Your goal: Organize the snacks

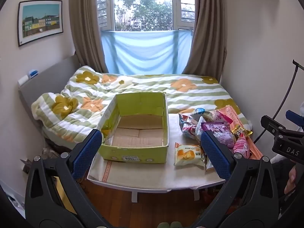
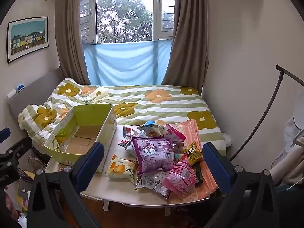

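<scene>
So on the left a green cardboard box (image 1: 135, 131) is sat on the small white table (image 1: 152, 178), and nothing can be seen inside it yet, so none of the sorting looks done. The left claw (image 1: 150, 148) is held spread as wide as it goes, nothing gripped, hanging short of the table and pointed roughly at the box. Moving right, one yellow cake packet (image 2: 122, 169) is lying by itself just beside the box, then a heap of snack bags (image 2: 161, 152) is piled on the table's right side, partly on top of a flat pink packet (image 2: 197, 144). The right claw (image 2: 153, 165) is spread fully too and empty, aimed at that heap. What could go wrong: the bags are overlapped and slippery, so two might get pinched at once or one dragged off the near edge, where the pink packet is already overhanging; puffy bags could also get crushed if squeezed hard. Count-wise: one box, one table, two claws, and roughly ten packets, though an exact number can't be given since some are buried.
</scene>
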The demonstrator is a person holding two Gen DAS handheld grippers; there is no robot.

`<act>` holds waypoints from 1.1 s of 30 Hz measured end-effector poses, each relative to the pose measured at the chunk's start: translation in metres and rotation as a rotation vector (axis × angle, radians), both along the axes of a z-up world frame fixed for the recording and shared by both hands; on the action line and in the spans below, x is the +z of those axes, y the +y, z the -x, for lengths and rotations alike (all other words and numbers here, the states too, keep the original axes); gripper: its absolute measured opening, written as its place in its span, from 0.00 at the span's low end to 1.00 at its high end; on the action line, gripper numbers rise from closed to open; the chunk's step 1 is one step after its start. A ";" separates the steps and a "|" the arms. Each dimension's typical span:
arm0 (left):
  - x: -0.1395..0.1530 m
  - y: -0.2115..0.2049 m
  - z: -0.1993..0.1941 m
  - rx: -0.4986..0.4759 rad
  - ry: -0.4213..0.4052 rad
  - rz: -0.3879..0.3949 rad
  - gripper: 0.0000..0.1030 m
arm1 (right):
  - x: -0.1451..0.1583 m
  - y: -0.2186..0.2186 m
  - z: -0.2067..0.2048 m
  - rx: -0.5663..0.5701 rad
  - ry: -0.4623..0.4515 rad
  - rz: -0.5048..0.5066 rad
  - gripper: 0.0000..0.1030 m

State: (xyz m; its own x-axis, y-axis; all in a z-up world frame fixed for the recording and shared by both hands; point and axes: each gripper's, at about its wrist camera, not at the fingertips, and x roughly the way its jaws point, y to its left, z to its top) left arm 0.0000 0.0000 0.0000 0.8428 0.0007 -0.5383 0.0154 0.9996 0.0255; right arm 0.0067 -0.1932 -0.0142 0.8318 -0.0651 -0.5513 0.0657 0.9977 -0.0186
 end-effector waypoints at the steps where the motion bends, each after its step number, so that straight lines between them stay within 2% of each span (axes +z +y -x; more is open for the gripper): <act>1: 0.000 0.000 0.000 0.000 -0.001 -0.001 1.00 | 0.000 0.001 0.000 0.000 0.001 -0.001 1.00; 33: -0.002 0.001 -0.003 0.002 0.000 0.001 1.00 | -0.004 0.005 -0.005 -0.010 0.005 0.027 1.00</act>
State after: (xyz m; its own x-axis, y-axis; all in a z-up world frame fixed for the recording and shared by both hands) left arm 0.0034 0.0012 -0.0017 0.8426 0.0021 -0.5385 0.0132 0.9996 0.0247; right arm 0.0118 -0.1885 -0.0178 0.8283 -0.0882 -0.5533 0.0754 0.9961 -0.0459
